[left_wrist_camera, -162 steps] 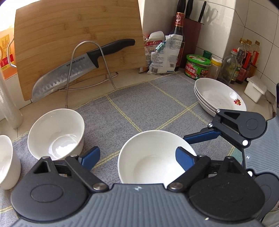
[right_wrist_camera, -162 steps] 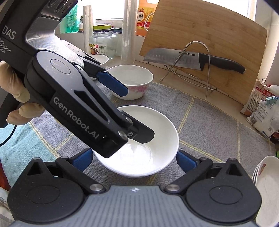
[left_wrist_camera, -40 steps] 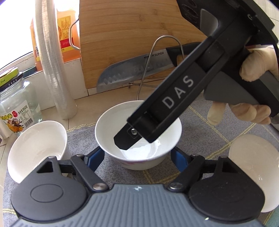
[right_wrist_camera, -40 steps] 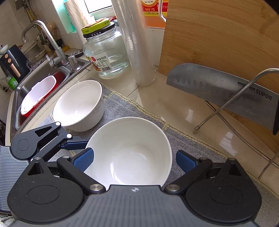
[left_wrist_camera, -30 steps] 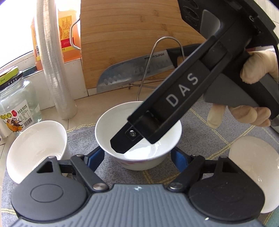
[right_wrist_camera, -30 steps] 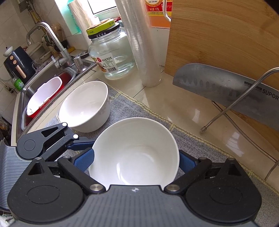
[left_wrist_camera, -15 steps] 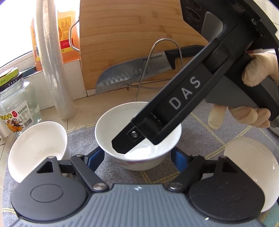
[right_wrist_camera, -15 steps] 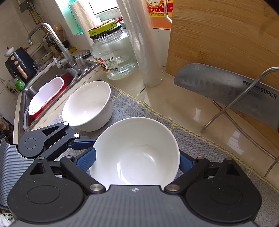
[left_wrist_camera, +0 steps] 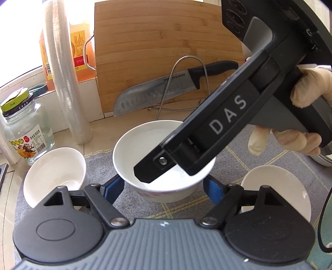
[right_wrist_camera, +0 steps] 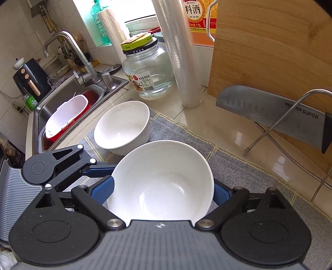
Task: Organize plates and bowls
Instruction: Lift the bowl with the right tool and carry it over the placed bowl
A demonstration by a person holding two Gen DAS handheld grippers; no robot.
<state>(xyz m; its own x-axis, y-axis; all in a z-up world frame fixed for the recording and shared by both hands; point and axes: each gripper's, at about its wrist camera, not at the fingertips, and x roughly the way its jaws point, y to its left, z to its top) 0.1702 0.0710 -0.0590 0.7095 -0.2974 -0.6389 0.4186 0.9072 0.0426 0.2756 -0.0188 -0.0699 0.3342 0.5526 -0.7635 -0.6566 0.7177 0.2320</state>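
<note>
A white bowl (right_wrist_camera: 161,182) sits on the grey mat (right_wrist_camera: 238,164) between the blue pads of my right gripper (right_wrist_camera: 164,192), which press its sides. In the left wrist view the same bowl (left_wrist_camera: 141,149) lies between the wide-open fingers of my left gripper (left_wrist_camera: 164,189), which stay apart from it; the right gripper's body (left_wrist_camera: 224,128) reaches over it. A second white bowl (left_wrist_camera: 54,172) stands to the left, also in the right wrist view (right_wrist_camera: 122,126). A third white bowl (left_wrist_camera: 276,187) is at the right.
A bamboo cutting board (left_wrist_camera: 166,47) leans at the back with a large knife (left_wrist_camera: 166,91) on a wire stand. A glass jar (right_wrist_camera: 147,70), a plastic-wrap roll (right_wrist_camera: 178,52) and an orange bottle (right_wrist_camera: 199,18) stand behind. The sink (right_wrist_camera: 68,108) lies to the left.
The right gripper's pads have closed in onto the sides of the middle bowl. The left gripper has stayed open around the same bowl.
</note>
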